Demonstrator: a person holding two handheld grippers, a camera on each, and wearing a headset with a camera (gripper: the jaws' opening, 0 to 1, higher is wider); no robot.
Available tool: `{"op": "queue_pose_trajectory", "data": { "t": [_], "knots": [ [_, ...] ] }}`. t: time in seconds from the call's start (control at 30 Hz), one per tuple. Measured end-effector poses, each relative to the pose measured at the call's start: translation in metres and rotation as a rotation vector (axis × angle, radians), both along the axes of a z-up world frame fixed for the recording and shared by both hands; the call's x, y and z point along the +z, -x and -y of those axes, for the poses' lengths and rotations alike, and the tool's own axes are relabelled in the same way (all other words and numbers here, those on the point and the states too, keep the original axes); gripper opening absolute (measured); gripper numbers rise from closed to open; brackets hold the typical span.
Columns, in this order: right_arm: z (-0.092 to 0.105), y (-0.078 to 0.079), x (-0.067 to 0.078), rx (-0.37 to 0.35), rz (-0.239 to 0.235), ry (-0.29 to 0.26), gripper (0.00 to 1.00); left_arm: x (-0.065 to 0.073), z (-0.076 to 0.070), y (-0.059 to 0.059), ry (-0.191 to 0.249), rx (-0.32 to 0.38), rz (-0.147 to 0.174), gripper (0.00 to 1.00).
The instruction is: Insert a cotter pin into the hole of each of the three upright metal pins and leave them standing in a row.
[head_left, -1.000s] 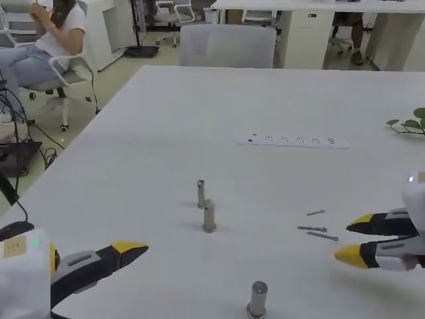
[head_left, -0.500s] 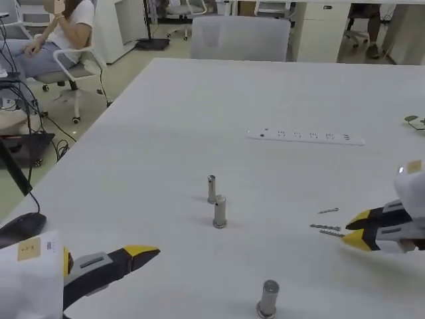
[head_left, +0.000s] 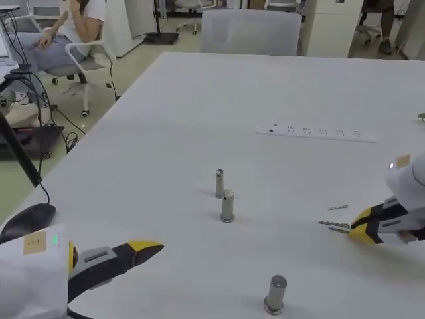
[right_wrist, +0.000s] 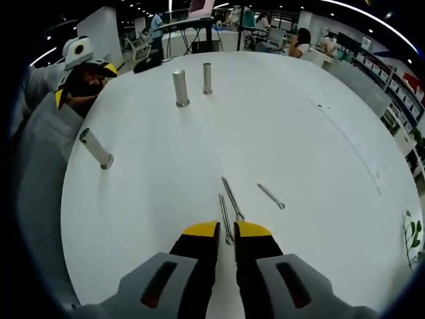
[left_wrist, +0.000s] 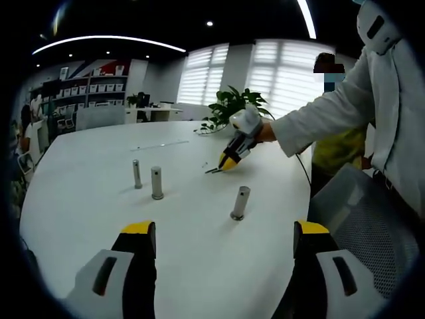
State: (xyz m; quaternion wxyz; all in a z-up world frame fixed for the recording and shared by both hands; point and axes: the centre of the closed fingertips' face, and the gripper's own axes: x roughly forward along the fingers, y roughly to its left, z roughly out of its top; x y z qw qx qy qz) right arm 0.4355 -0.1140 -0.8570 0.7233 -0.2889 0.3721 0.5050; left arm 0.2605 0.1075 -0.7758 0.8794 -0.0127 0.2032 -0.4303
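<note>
White table (head_left: 166, 119) carries everything and lies under both grippers. Grey chair (head_left: 251, 32) sits at the table's far edge, well ahead of both. A seated person (head_left: 73, 26) is off the table, far ahead and left of the left gripper (head_left: 143, 249). From the left gripper's camera, a plant (left_wrist: 229, 106) stands behind the right gripper (head_left: 362, 229). Power strip (head_left: 315, 133) lies flat, well ahead of the right gripper and beyond all the pins. Left gripper is over the near-left part of the table, jaws spread wide with nothing between them. Right gripper has its tips down at the table surface, jaws narrowed to a thin slot. The near end of the first cotter pin (right_wrist: 226, 219) lies in that slot; can't tell if the pads actually bite it. All three metal pins are upright. Near metal pin (head_left: 275, 294) stands between the two grippers, off to the left of the right jaws. Middle metal pin (head_left: 228, 206) and far metal pin (head_left: 220, 183) stand near each other, ahead of the left gripper and ahead-left of the right one, well apart from the near one. Second cotter pin (right_wrist: 232, 198) lies just beside the first, running ahead from the right gripper's tips. Third cotter pin (right_wrist: 271, 195) lies ahead-right of those tips, apart from the other two.
</note>
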Motion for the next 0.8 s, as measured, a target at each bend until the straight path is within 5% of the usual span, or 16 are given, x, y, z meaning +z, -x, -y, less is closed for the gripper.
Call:
{"op": "queue_pose_trajectory", "data": {
  "t": [0.3,0.8],
  "knots": [
    [0.003,0.0022,-0.005,0.033,-0.007,0.056,0.08,0.0028,0.0007,-0.0002,0.0,-0.001,0.008,0.83],
    [0.0043,0.0086,-0.0027,0.157,0.083,0.124,0.03,0.0025,-0.0012,0.0004,-0.009,-0.005,0.011,0.84]
  ]
}}
